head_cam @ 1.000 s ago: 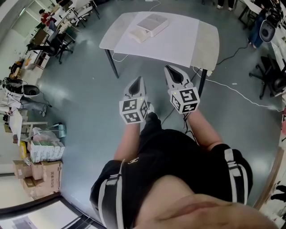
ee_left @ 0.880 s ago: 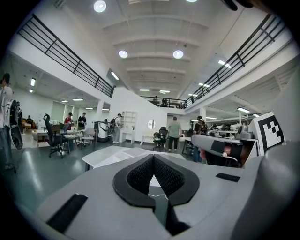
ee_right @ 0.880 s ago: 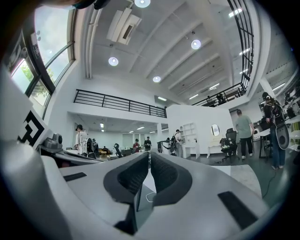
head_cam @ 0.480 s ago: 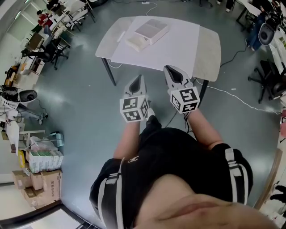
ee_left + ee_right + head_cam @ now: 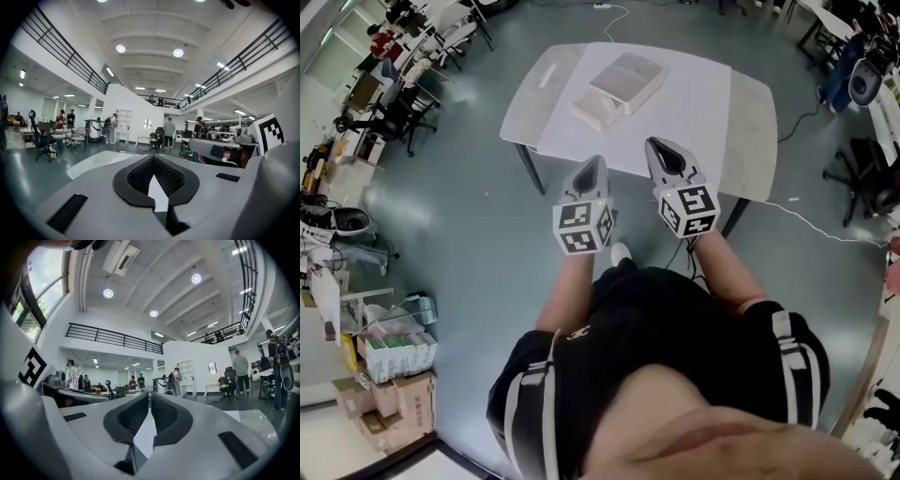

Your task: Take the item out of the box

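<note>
A pale flat box [image 5: 626,77] lies on the far half of a white table [image 5: 712,103], with a lower pale piece [image 5: 594,111] against its near left side. What is inside does not show. Both grippers are held side by side in front of the person's body, over the table's near edge and short of the box. The left gripper [image 5: 593,161] [image 5: 153,157] is shut, tips meeting, nothing between them. The right gripper [image 5: 661,143] [image 5: 150,394] is shut too, with only a thin slit between its jaws, and empty. Both point level, out across the hall.
Grey floor surrounds the table. A white cable [image 5: 825,225] runs over the floor on the right, near a dark office chair [image 5: 867,173]. Another chair [image 5: 389,117] and desks stand at the left, and cardboard boxes [image 5: 394,375] at the lower left. People stand far off in the hall.
The person has stepped closer to the table, so it and the box sit lower and nearer in the head view. Both grippers keep the same pose, still shut.
</note>
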The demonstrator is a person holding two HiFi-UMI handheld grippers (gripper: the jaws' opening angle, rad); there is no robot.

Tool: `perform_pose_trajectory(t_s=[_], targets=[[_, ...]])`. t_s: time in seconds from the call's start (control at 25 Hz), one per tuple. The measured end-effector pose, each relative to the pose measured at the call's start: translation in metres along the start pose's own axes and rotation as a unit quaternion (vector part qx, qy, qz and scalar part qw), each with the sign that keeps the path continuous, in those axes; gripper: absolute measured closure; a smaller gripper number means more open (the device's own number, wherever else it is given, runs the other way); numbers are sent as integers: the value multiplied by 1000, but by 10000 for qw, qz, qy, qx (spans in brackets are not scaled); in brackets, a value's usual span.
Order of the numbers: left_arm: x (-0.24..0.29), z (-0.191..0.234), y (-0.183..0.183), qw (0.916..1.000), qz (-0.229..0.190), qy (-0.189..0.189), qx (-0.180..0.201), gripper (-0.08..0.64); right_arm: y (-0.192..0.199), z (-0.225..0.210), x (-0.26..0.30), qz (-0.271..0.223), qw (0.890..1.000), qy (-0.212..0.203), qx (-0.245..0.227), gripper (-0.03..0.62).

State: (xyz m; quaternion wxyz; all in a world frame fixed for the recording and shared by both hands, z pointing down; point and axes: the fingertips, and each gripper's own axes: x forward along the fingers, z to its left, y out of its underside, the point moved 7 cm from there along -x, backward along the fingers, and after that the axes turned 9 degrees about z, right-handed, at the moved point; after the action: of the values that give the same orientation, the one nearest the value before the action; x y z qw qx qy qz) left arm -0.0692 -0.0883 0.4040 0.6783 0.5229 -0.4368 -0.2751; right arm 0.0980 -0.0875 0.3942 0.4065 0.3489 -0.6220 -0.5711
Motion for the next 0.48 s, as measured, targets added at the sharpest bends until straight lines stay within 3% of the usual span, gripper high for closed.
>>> perform_pose_trajectory(t_s=[0.48], targets=[[80,112,-31,9997,179,69,-180,548,-15,-4,140,257,9996,58,56,577]])
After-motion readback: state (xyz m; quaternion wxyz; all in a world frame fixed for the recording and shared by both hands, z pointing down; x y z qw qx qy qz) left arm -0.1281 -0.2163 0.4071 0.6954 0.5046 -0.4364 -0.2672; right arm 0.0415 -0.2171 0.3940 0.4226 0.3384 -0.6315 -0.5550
